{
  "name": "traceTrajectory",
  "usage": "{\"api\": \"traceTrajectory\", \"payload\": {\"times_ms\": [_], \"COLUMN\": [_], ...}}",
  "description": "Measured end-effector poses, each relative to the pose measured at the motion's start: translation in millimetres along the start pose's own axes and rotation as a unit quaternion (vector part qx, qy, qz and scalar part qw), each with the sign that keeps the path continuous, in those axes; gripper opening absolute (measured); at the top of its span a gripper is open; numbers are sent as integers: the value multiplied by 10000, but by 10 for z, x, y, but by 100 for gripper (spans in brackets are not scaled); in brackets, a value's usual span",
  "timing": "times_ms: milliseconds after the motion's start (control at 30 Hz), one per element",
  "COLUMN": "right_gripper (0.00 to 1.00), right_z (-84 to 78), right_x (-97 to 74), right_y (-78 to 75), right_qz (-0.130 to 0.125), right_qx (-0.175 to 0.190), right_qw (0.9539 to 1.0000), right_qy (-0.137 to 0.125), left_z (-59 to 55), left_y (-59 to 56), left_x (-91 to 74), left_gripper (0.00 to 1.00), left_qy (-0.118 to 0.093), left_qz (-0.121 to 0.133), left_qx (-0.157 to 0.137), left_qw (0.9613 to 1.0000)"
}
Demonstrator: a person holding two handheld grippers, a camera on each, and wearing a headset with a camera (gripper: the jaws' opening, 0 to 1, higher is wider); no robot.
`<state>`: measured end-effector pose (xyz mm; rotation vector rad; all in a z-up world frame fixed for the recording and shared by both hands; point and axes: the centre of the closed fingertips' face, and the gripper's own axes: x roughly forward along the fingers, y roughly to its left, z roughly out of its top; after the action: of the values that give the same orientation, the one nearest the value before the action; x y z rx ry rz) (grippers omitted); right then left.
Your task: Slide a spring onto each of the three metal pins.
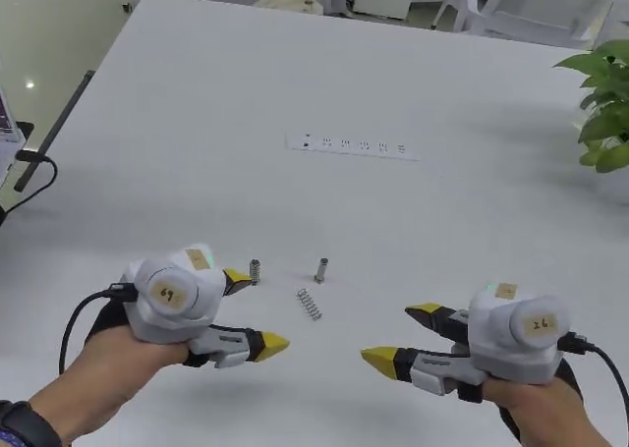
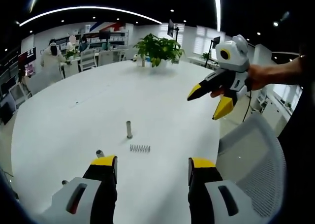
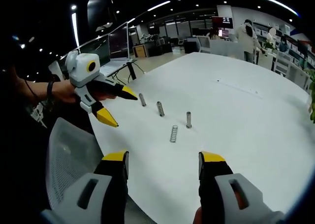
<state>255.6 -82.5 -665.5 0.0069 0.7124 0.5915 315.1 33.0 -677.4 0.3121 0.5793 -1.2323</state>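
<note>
While the person holds both tools low over the near edge of the white table (image 1: 197, 93), the left gripper (image 1: 260, 310) hangs at the near left. Its yellow-tipped jaws are spread wide, with nothing between them. Just right of its upper tip stands the sprung pin (image 1: 255, 271), a short metal pin upright on the tabletop with a coil around it. In the right gripper view a third pin (image 3: 142, 99) stands further left, close to that same tip. It is too small to tell whether it carries a coil.

Right of the sprung pin, and apart from it, the bare pin (image 1: 321, 269) stands upright. The loose spring (image 1: 310, 304) lies flat on the table just on the near side of it, touching neither pin nor either tool. In the left gripper view that spring lies crosswise ahead of the gap between the jaws, with the bare pin just beyond it.

At the near right, the right gripper (image 1: 395, 334) points left toward the pins, its jaws likewise parted and empty. Far across the table a strip of power sockets (image 1: 354, 145) sits flush in the top. A leafy green plant (image 1: 604, 103) stands at the far right.
</note>
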Motion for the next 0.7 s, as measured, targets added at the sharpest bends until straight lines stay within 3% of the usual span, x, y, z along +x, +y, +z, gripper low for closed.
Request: {"api": "traceTrajectory", "payload": {"times_ms": [533, 700], "right_gripper": [55, 55], "right_z": [-58, -69], "right_x": [-29, -39], "right_y": [-43, -53], "right_qz": [-65, -74], "right_qx": [150, 178], "right_qw": [9999, 9998], "right_qy": [15, 22], "left_z": [-35, -67], "left_y": [-9, 1], "left_x": [402, 568], "left_gripper": [51, 51], "left_qy": [311, 485], "left_qz": [-429, -564], "left_qx": [377, 582], "left_qw": [9979, 9955]}}
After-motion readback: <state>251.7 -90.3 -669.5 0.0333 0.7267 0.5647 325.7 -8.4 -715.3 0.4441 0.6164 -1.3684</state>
